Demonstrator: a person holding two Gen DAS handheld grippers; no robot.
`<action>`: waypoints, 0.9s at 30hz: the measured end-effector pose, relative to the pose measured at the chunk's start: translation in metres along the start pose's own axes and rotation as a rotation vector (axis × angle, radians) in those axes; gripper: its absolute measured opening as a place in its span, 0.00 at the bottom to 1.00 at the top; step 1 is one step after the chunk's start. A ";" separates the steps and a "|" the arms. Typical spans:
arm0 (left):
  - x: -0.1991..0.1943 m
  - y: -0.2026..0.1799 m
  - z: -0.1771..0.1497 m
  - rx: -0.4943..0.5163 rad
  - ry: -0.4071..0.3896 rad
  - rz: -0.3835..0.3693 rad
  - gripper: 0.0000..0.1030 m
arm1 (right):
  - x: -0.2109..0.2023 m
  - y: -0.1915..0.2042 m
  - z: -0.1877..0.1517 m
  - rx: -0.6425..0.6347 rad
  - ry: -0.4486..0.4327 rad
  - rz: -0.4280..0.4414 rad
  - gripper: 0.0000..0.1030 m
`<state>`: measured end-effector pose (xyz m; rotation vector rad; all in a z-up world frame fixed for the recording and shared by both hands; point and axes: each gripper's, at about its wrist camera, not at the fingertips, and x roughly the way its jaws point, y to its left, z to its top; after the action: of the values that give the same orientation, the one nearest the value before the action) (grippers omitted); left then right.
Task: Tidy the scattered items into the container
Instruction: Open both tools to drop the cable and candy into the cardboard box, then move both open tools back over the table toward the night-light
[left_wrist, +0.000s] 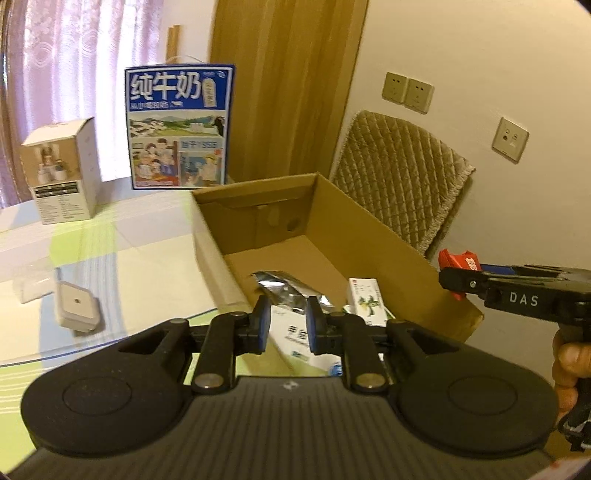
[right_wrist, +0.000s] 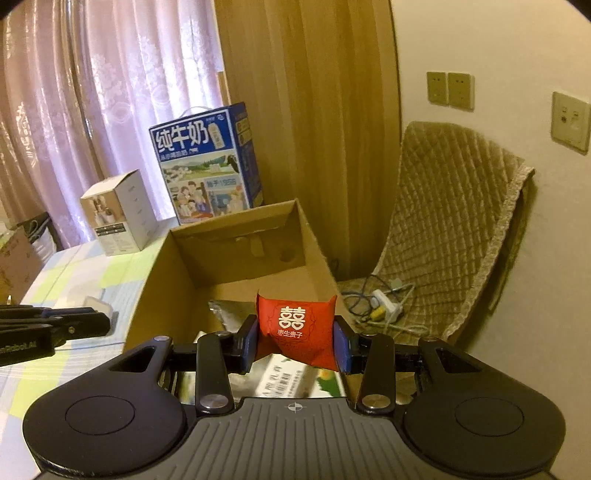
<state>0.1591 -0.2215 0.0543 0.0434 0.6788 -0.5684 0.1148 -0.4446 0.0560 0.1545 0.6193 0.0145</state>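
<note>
An open cardboard box (left_wrist: 376, 236) (right_wrist: 155, 280) stands on the table. Inside lie a silver foil pouch (left_wrist: 284, 284) (right_wrist: 229, 314), a white and green medicine carton (left_wrist: 367, 301) and a white carton (left_wrist: 290, 336). My left gripper (left_wrist: 284, 325) is open and empty over the box's near end. My right gripper (right_wrist: 295, 341) is shut on a red candy packet (right_wrist: 295, 325) with white characters and holds it above the box. It shows at the right in the left wrist view (left_wrist: 458, 271). A small white square item (left_wrist: 75, 306) lies on the table left of the box.
A blue milk carton case (left_wrist: 179, 127) (right_wrist: 207, 162) and a white product box (left_wrist: 61, 171) (right_wrist: 116, 212) stand at the back of the table. A chair with a quilted cover (left_wrist: 399, 177) (right_wrist: 450, 229) stands right of the box, cables on its seat (right_wrist: 380, 302).
</note>
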 end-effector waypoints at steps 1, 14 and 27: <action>-0.003 0.002 0.000 0.000 -0.004 0.005 0.17 | 0.002 0.003 0.002 -0.001 0.001 0.006 0.38; -0.029 0.044 -0.017 -0.028 -0.015 0.065 0.35 | 0.003 0.014 0.013 0.061 -0.023 0.028 0.73; -0.061 0.087 -0.044 -0.042 0.003 0.144 0.65 | -0.010 0.065 0.012 -0.005 -0.031 0.094 0.77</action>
<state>0.1389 -0.1082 0.0443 0.0536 0.6843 -0.4160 0.1156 -0.3831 0.0808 0.1787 0.5804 0.1044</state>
